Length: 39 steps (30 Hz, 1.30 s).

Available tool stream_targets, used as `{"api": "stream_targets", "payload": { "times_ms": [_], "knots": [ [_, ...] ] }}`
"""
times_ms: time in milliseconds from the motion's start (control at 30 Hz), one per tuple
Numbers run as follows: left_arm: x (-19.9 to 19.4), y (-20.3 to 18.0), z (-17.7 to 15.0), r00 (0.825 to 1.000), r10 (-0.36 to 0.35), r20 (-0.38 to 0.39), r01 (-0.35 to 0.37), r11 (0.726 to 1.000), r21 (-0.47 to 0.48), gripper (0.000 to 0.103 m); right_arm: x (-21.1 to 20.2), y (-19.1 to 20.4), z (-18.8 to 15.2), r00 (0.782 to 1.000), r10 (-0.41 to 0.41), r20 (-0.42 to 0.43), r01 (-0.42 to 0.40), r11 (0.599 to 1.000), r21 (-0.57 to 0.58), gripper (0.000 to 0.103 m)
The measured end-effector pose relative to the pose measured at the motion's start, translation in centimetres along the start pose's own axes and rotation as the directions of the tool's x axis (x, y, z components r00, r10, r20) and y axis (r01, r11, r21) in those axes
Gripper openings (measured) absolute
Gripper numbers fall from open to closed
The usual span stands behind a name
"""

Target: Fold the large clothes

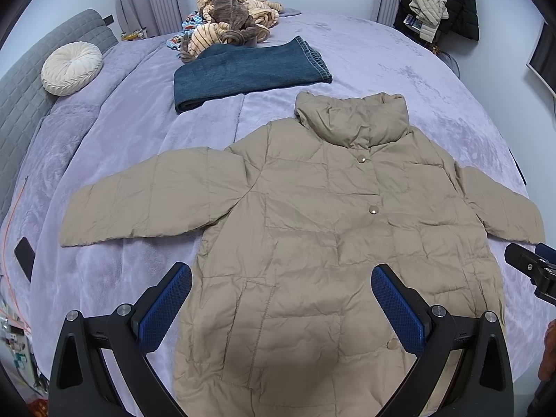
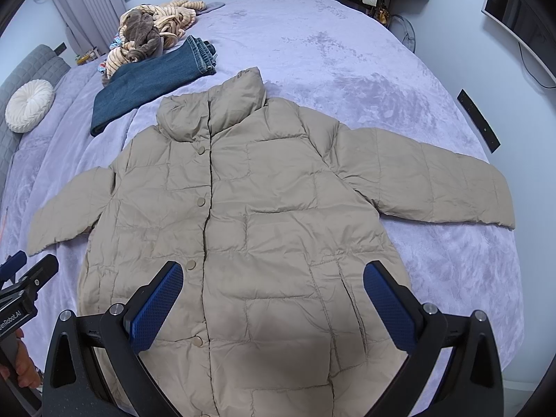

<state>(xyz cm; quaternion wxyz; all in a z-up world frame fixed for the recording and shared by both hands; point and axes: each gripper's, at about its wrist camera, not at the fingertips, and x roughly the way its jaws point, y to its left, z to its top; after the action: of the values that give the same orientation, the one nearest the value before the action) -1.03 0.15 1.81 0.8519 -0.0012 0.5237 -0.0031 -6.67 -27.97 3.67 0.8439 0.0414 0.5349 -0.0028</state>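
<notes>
A beige quilted puffer jacket [image 1: 312, 226] lies flat on the lilac bed [image 1: 399, 69], front up, buttoned, collar at the far end and both sleeves spread sideways. It also shows in the right wrist view [image 2: 260, 208]. My left gripper [image 1: 281, 278] is open and empty, hovering above the jacket's lower left part. My right gripper [image 2: 272, 274] is open and empty above the lower right part. Each gripper's edge shows in the other's view: the right gripper [image 1: 531, 271] and the left gripper [image 2: 24, 278].
Folded blue jeans [image 1: 250, 69] lie beyond the collar. A pile of striped and brown clothes [image 1: 229, 17] sits at the far end. A white round cushion [image 1: 71, 67] leans by the grey headboard. A dark phone [image 1: 24, 257] and a remote [image 2: 477, 120] lie on the bed edges.
</notes>
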Motion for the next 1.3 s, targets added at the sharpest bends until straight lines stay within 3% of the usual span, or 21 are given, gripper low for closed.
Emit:
{"api": "stream_targets", "payload": {
  "times_ms": [1300],
  "knots": [
    [0.02, 0.04, 0.00, 1.000, 0.001, -0.003, -0.001, 1.000, -0.002, 0.103, 0.15, 0.32, 0.23, 1.000, -0.002, 0.002, 0.002, 1.000, -0.002, 0.103]
  ]
}}
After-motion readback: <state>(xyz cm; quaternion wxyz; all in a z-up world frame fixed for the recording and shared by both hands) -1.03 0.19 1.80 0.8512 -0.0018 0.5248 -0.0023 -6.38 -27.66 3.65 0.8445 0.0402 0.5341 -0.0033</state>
